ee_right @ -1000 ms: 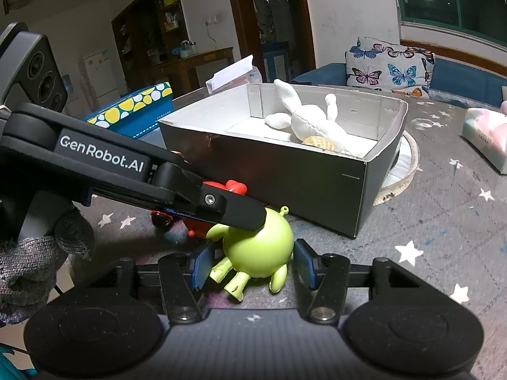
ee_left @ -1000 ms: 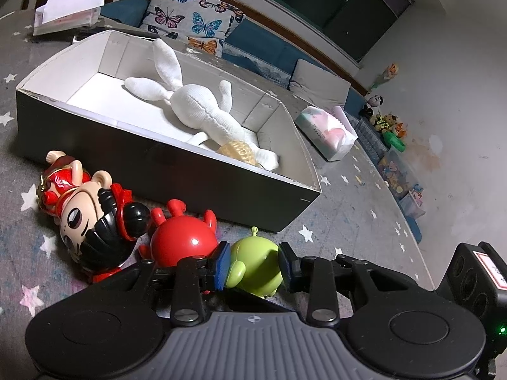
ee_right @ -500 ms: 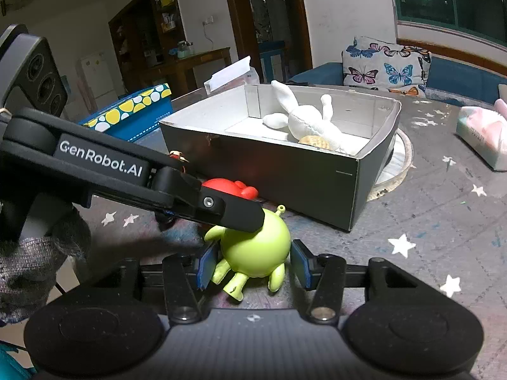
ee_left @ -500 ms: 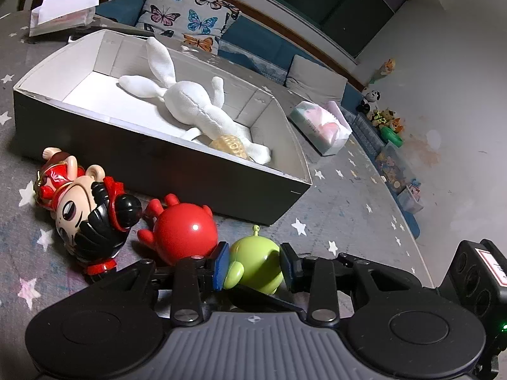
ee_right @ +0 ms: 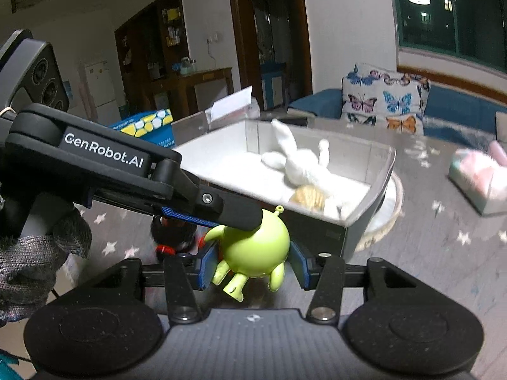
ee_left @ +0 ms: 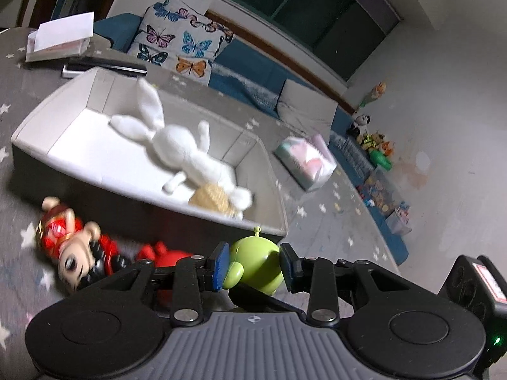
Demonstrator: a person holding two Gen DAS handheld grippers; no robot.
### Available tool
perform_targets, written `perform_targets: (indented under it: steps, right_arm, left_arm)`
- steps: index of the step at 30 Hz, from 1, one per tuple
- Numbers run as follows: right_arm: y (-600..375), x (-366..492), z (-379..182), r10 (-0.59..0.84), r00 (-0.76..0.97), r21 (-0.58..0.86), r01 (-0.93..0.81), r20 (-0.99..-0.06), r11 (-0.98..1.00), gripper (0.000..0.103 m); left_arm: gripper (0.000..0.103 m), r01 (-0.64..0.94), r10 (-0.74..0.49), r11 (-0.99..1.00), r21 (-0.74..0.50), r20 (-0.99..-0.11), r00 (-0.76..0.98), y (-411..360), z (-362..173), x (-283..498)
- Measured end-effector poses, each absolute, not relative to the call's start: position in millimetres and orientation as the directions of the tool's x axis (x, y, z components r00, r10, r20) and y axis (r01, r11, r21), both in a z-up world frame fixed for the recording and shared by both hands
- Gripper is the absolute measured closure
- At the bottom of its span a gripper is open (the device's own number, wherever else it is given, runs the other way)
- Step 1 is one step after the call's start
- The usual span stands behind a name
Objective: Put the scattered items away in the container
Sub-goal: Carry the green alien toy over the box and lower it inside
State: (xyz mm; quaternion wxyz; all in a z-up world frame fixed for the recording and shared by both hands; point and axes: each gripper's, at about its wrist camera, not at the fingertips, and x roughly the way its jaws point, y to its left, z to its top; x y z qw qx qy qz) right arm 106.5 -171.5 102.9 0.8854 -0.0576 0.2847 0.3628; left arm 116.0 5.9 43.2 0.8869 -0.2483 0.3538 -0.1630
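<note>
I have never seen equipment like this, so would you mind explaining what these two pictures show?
A person holds a two-finger gripper in each hand, and each carries a camera looking along its fingers. One picture comes from the left gripper, the other from the right gripper. Both grippers close around the same green toy. Behind it stands a box holding a white plush rabbit. A doll and a red toy lie on the star-patterned surface.
</note>
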Motion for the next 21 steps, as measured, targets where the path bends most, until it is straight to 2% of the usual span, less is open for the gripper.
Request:
perform_targets:
  steps: [15, 21]
  right_arm:
    - [-165.9, 161.0, 124.0, 0.584, 0.63, 0.054, -0.655, -0.512, 0.754, 0.055]
    - [-161.2, 191.4, 126.5, 0.577, 0.632, 0.054, -0.649, -0.517, 0.759, 0.055]
  left_arm:
    - [0.066, 0.104, -0.466, 0.791, -0.603, -0.483, 0.741, 10.6, 60.0, 175.3]
    - [0.066, 0.084, -0.487, 0.748, -0.658, -0.458, 0.743, 19.4, 55.1, 204.6]
